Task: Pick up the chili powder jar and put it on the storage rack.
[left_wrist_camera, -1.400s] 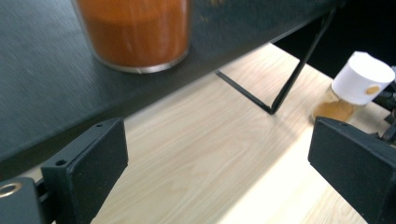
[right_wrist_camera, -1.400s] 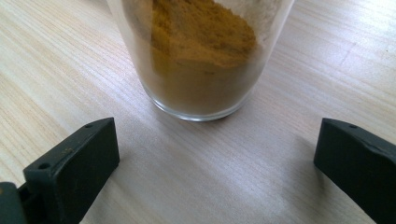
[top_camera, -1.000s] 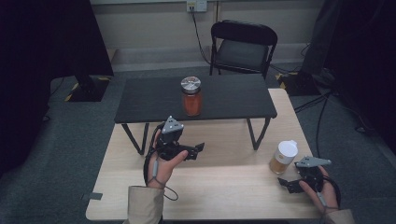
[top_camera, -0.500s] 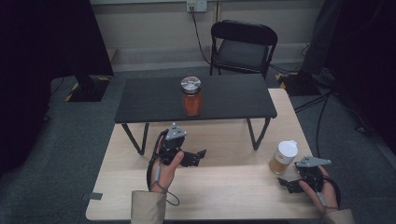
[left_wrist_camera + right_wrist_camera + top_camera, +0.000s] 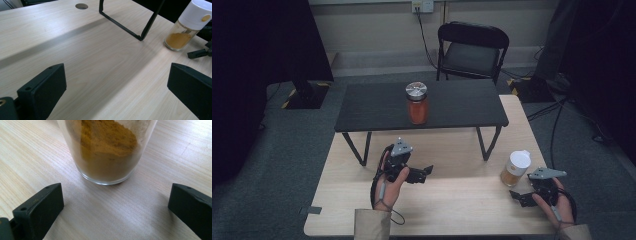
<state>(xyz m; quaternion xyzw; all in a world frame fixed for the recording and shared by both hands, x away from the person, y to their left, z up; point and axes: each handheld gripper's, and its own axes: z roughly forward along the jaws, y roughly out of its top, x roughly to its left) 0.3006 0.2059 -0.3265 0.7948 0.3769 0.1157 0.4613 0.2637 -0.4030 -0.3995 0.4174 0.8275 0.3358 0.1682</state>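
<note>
A glass spice jar [image 5: 514,169] with a white lid and orange-brown powder stands at the right of the wooden table [image 5: 452,210]. My right gripper [image 5: 519,196] rests just in front of it, open, its jaws either side of the jar's base [image 5: 110,152] without touching it. My left gripper [image 5: 426,172] hovers low over the table's middle left and points right. Its jaws have just been opening, and they stand open [image 5: 115,92] with nothing between them. From there the spice jar [image 5: 186,27] shows far off at upper right.
A low black table [image 5: 377,107] stands on the far half of the wooden table, and one black leg [image 5: 147,25] is near the spice jar. On it sits an orange-filled jar [image 5: 417,104] with a metal lid. A black chair [image 5: 469,55] is behind.
My left hand has sunk toward the tabletop and drawn slightly nearer the front edge. The right hand and both jars have stayed put.
</note>
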